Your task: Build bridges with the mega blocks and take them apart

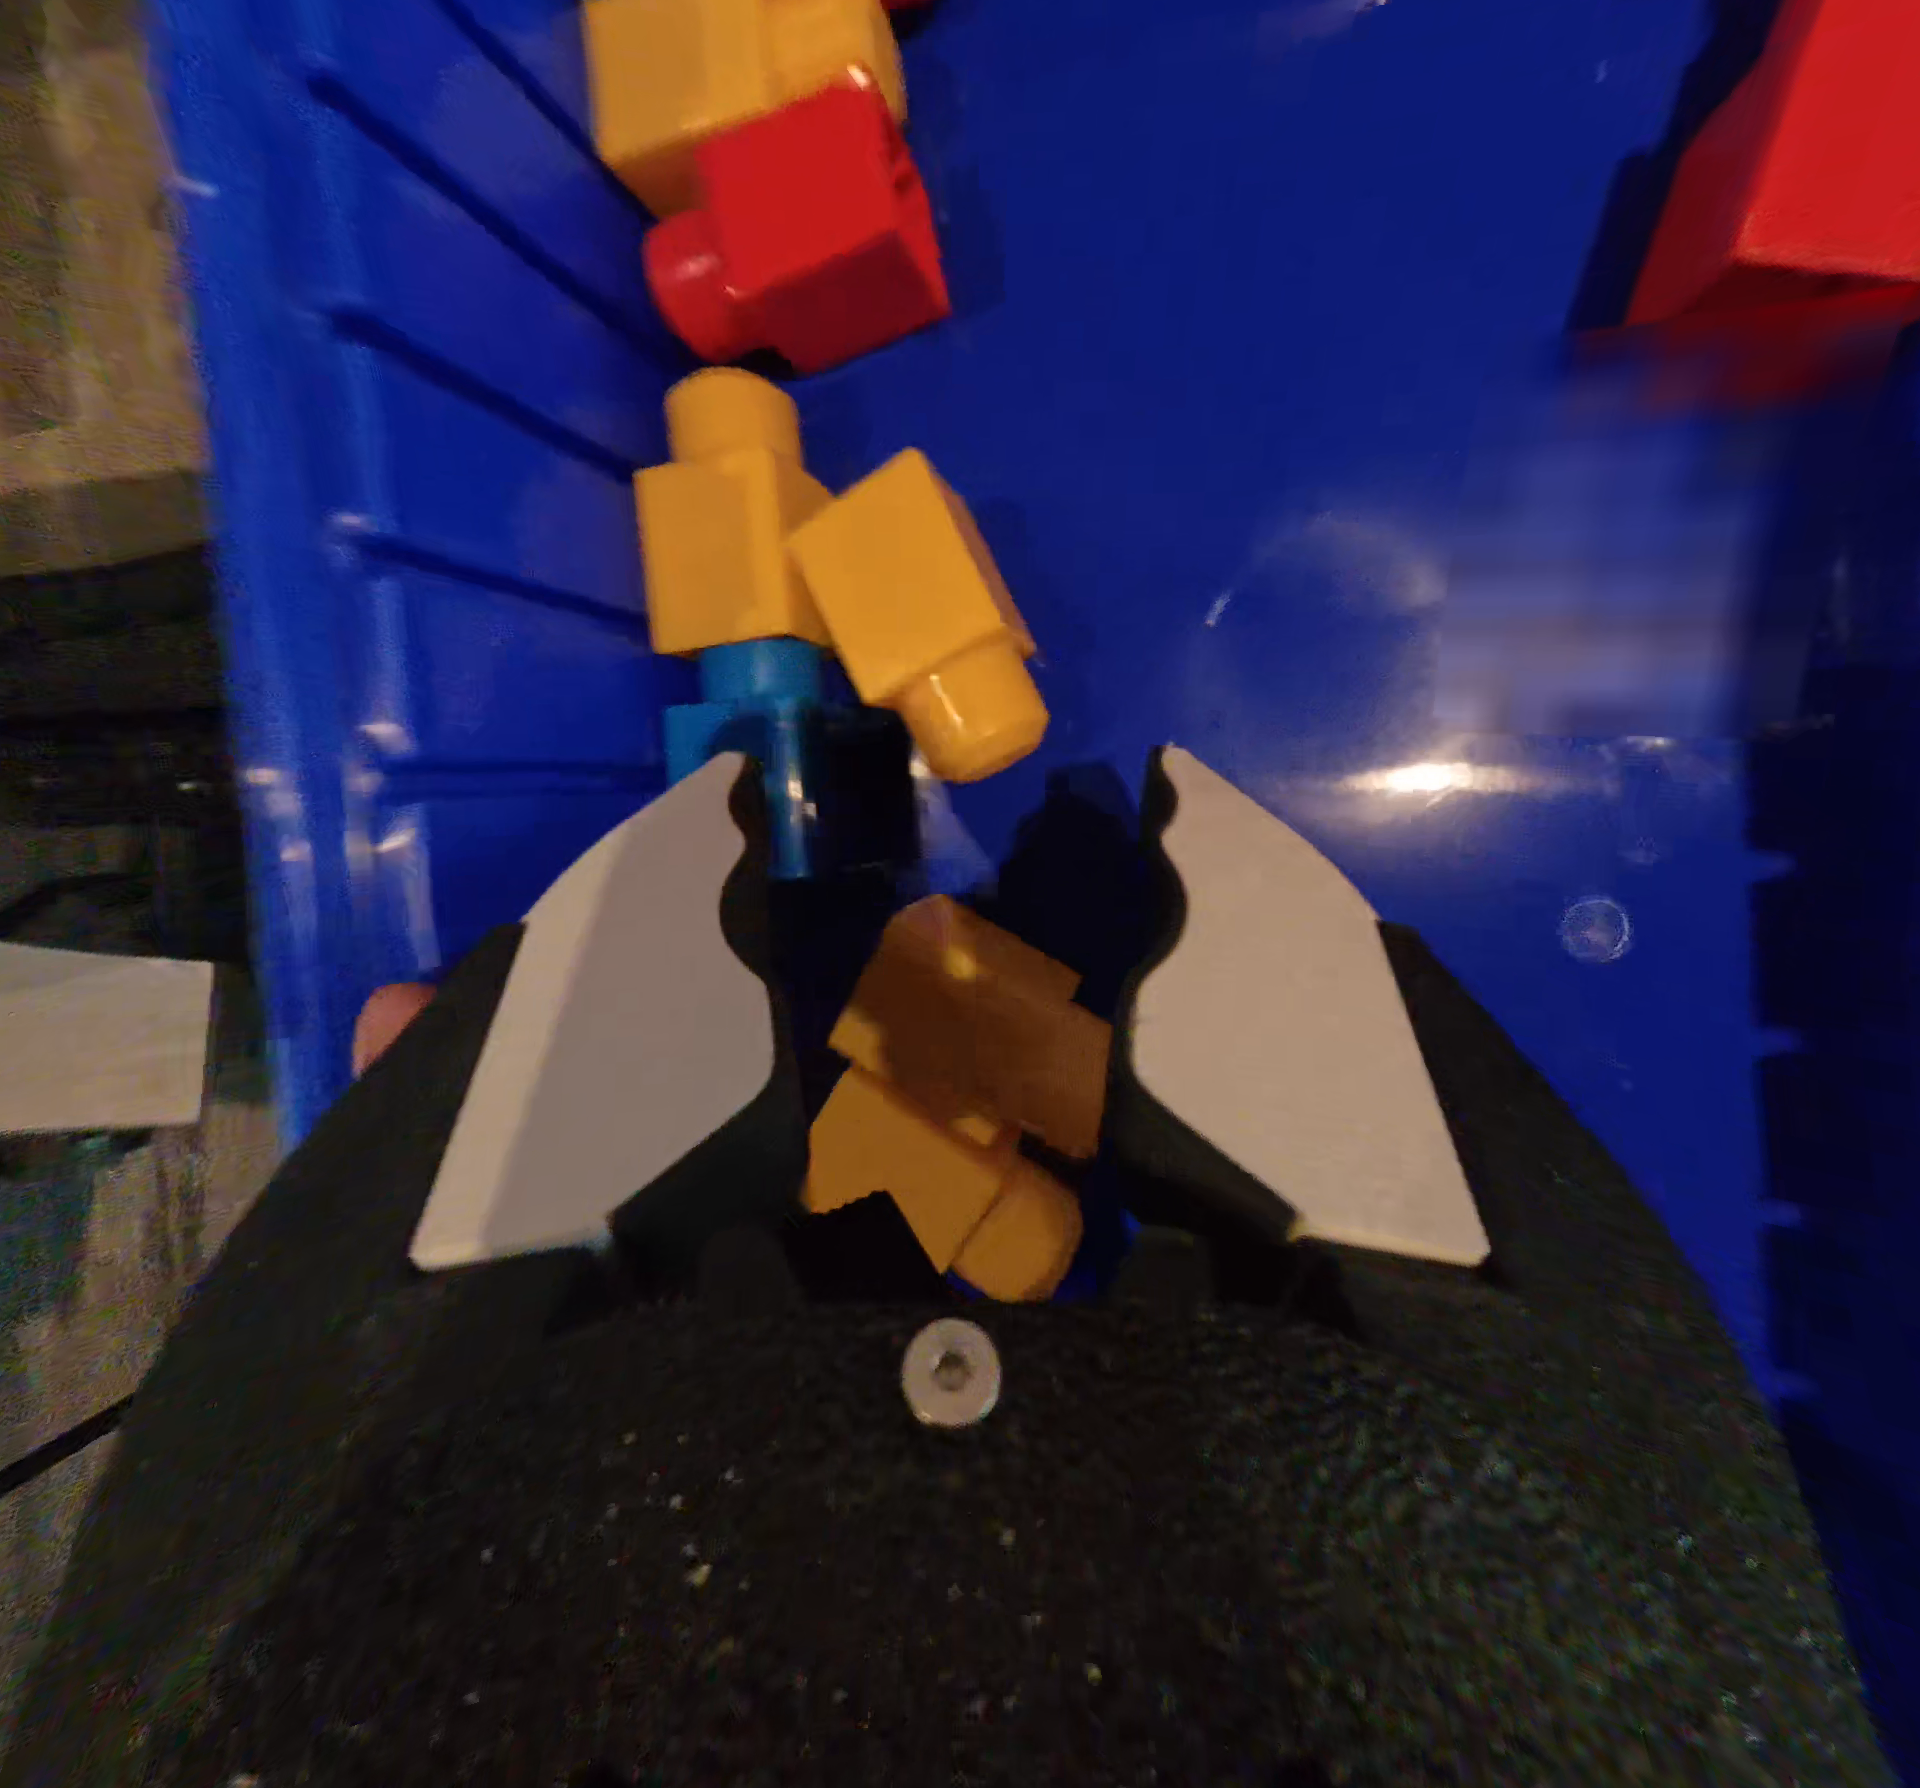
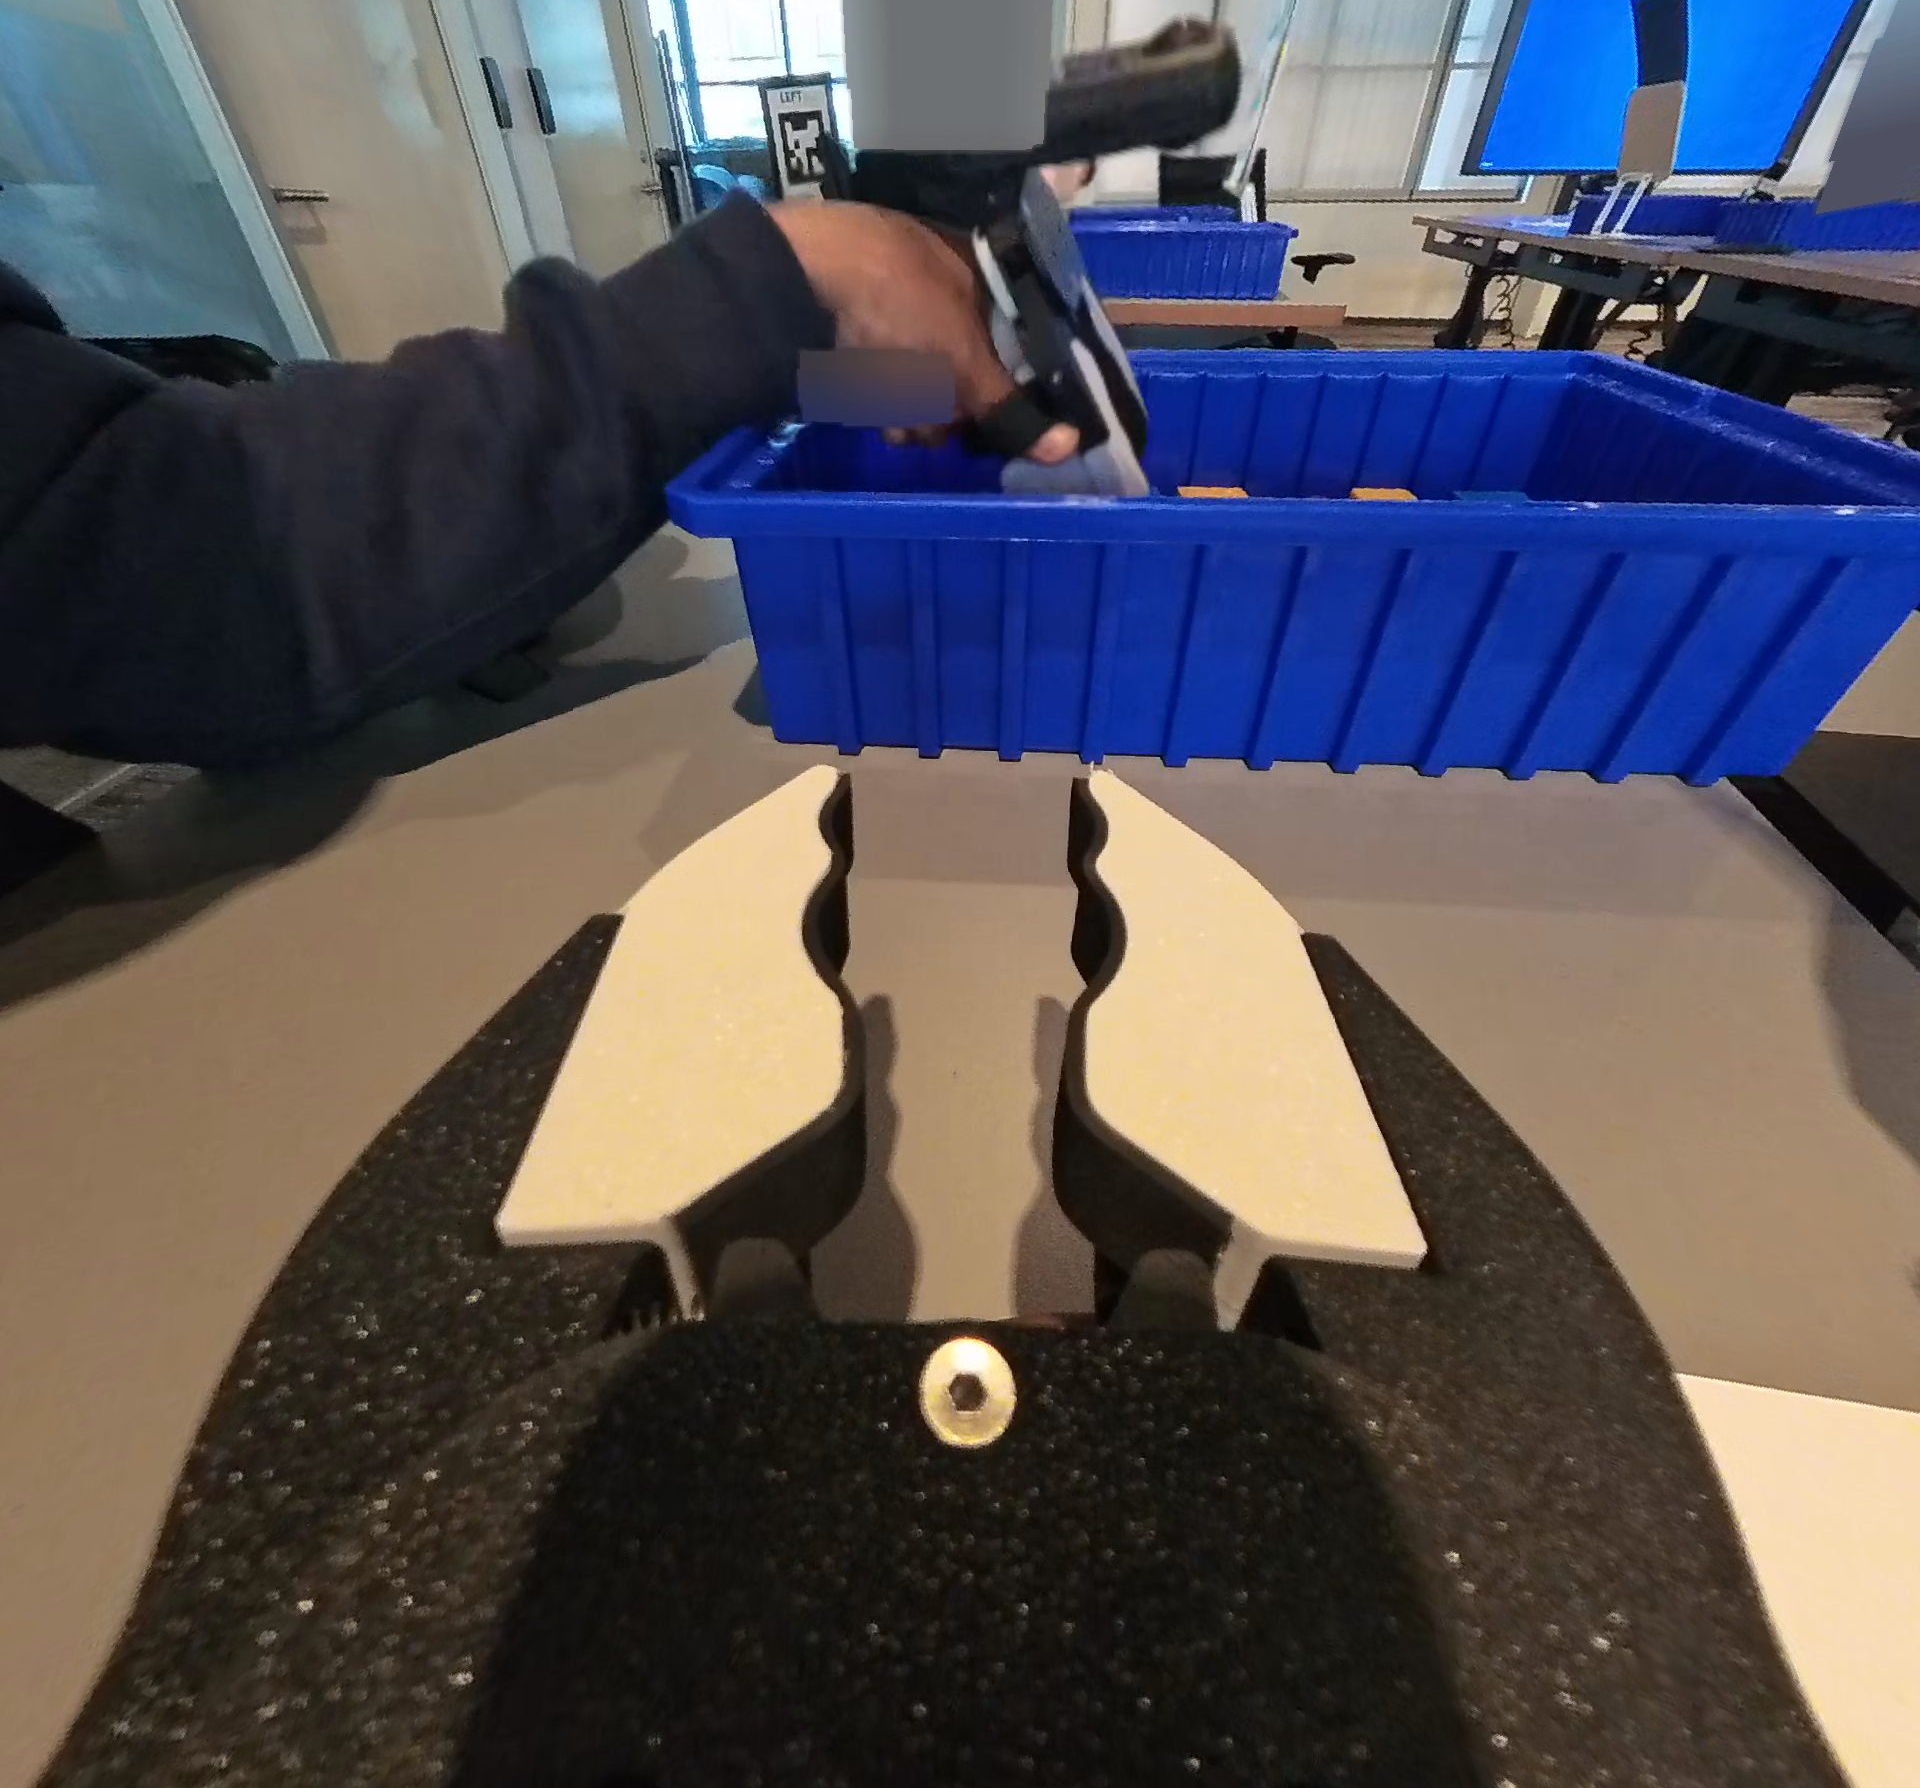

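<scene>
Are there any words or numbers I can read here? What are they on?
White card with a black square pattern: one short word on top, which I won't copy.
Monitor: corner marks too small to read.
Blocks, bin: no writing.

A grey table [image 2: 1039, 907] carries a blue bin [image 2: 1299, 637].

My left tool [image 1: 940, 777] reaches down inside the blue plastic bin [image 2: 1299, 637], yellow plastic blocks [image 1: 956, 1073] between its fingers (more blocks ahead); my right tool [image 2: 961, 782] hangs before the bin, above the grey surface [image 2: 312, 1063].
</scene>
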{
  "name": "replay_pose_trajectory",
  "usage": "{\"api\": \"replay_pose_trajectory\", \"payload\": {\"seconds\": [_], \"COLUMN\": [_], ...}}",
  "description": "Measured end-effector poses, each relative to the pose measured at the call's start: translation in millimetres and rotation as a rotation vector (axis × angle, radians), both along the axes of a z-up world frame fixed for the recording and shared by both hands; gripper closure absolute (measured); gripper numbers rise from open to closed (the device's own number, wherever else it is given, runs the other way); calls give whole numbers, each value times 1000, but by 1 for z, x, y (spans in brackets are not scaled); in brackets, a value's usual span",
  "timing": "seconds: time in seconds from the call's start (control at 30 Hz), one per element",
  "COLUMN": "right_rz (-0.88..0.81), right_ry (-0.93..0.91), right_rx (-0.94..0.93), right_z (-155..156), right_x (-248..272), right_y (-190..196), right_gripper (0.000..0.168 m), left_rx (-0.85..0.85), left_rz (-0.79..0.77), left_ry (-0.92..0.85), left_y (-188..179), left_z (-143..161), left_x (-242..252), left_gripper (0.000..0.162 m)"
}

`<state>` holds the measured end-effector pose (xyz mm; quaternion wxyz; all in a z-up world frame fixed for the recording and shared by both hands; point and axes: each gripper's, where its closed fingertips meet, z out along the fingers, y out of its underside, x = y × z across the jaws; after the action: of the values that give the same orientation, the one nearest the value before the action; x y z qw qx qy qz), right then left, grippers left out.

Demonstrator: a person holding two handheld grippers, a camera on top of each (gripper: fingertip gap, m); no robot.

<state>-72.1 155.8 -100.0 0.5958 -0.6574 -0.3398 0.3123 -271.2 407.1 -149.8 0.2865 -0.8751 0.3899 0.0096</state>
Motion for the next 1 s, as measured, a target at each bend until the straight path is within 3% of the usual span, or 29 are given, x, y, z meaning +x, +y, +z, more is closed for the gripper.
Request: {"api": "replay_pose_trajectory", "payload": {"seconds": [0.2, 0.6, 0.8, 0.9, 1.0], "right_rz": [5, 6, 6, 7, 7], "right_ry": [8, 14, 15, 17, 18], "right_rx": [-7, -11, -11, -13, -14], "right_z": [0, 1, 1, 1, 1], "right_x": [0, 1, 1, 1, 1], "right_y": [0, 0, 0, 0, 1], "right_gripper": [128, 128, 128, 128, 128], "left_rx": [34, -142, -239, -270, -214], "left_rz": [63, 90, -35, -102, -54], "left_ry": [-4, 187, 248, 162, 144], "left_y": [1, -18, -36, -46, -38], "left_z": [21, -10, -32, -27, -13], "left_x": [-19, -36, -17, 1, -4], "left_gripper": [98, 97, 98, 103, 109]}}
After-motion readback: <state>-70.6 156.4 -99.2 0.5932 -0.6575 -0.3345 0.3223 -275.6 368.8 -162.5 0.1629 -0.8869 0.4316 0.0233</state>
